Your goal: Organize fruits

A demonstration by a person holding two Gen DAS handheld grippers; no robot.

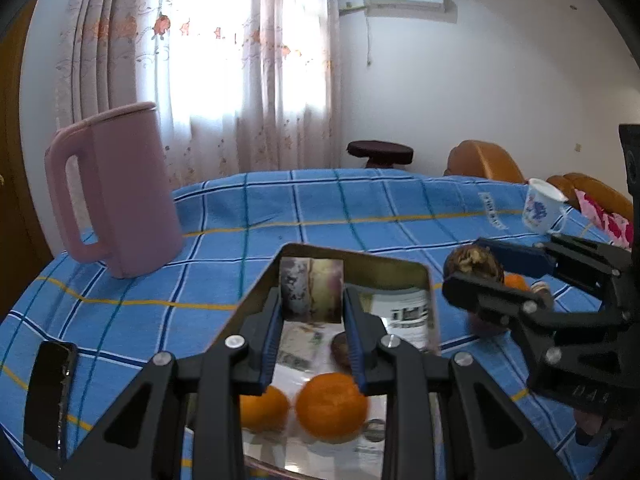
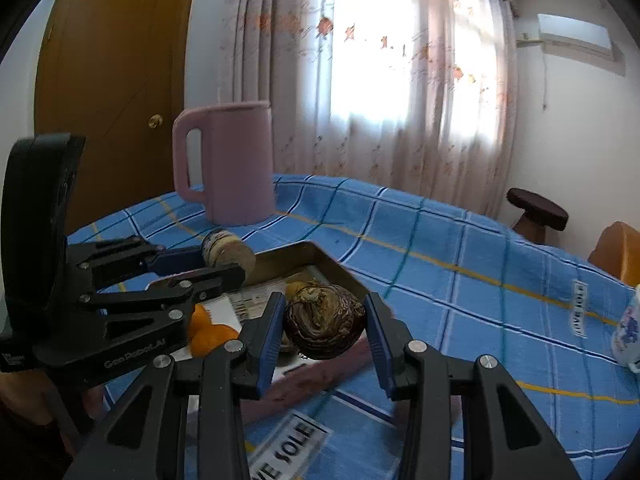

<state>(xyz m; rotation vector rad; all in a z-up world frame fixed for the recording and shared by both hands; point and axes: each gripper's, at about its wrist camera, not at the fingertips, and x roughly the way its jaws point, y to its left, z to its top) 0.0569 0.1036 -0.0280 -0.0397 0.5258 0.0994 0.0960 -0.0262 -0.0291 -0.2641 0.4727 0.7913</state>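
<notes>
Right gripper (image 2: 325,326): a dark brown, wrinkled round fruit (image 2: 324,327) sits squarely between the two blue-padded fingers (image 2: 269,336), lifted above the near corner of the metal tray (image 2: 280,258). The pads close on its sides; the grip looks firm, jaws only partly shut around its width. Left gripper (image 1: 313,312): its fingers stand close together and clamp a pale, mottled, roughly cylindrical piece (image 1: 311,291), held over the far end of the tray. What that piece is cannot be told from either view; in the right wrist view it shows as a pale banded lump (image 2: 228,252) at the tips. Below and behind the left fingers, inside the tray on printed paper, lie two oranges (image 1: 332,406), side by side and touching, with a small brown fruit (image 1: 341,350) just by the right-hand pad. Count: two oranges, two brown fruits in all (one held, one in the tray), one pale piece held, one tray. Beyond the fingertips to the left stands one pink jug (image 1: 116,192) on the blue checked cloth (image 1: 320,208); one white cup with blue print (image 1: 540,208) far right; one dark phone (image 1: 50,396) left of the left gripper.
</notes>
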